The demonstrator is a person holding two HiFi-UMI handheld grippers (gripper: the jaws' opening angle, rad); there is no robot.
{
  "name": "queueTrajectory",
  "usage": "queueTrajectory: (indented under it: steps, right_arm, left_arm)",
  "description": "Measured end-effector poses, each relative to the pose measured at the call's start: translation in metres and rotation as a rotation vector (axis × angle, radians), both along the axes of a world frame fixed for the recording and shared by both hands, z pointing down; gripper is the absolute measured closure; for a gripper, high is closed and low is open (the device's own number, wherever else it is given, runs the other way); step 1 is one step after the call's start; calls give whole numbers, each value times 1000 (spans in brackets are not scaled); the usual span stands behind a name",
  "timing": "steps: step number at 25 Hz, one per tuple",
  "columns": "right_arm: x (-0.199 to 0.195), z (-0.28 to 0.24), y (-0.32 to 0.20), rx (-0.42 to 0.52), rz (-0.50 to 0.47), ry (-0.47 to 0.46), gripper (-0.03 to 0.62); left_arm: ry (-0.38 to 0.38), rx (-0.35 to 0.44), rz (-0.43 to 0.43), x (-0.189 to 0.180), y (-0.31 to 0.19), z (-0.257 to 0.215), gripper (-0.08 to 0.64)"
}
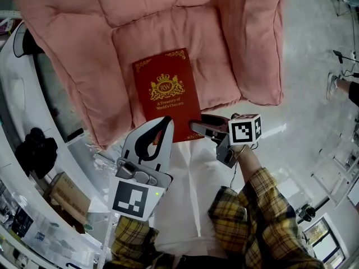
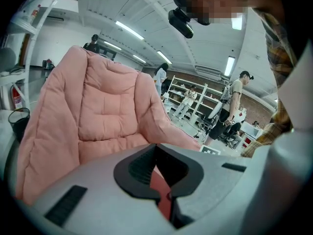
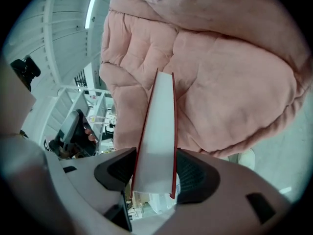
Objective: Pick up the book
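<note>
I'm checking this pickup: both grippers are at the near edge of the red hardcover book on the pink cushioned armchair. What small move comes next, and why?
Probably raise both grippers together, level. The right gripper is shut on the page edge of the red hardcover book, the left gripper pinches its cover, and the book's far end looks to rest on the pink cushioned armchair.

The left gripper (image 1: 157, 134) is pointing forward and downward from the near left, its jaws pinching a thin red edge of the book (image 1: 166, 92). The right gripper (image 1: 201, 129) is pointing in from the near right, turned on its side, its pads pressing on both covers at the book's near right corner. Both forearms, in yellow plaid sleeves (image 1: 263, 206), are extending away from the body.
</note>
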State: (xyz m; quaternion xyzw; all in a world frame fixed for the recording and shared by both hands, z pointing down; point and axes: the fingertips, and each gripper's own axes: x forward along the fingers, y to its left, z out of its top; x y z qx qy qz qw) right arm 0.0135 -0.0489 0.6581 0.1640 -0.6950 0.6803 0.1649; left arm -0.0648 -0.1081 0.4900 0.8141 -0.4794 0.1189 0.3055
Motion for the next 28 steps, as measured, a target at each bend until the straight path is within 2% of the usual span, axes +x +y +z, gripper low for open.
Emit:
queueTrajectory:
  steps: [7,11,17,28]
  right_arm:
    - [0,-37,-10,-55,77,-8,327]
    - [4,-57,-13,-96,110,-15,327]
    - [8,-103,-18,-130,150,-48,327]
    - [19,-223,-57,10,248,-117,327]
  left_arm:
    - [-9,57,1,3,-9,-45,557]
    - [-34,65,38,7,-11,-60,557]
    - [-57,84,42,9,-14,-102,557]
    - [-39,119,12,-1,-4,-187,557]
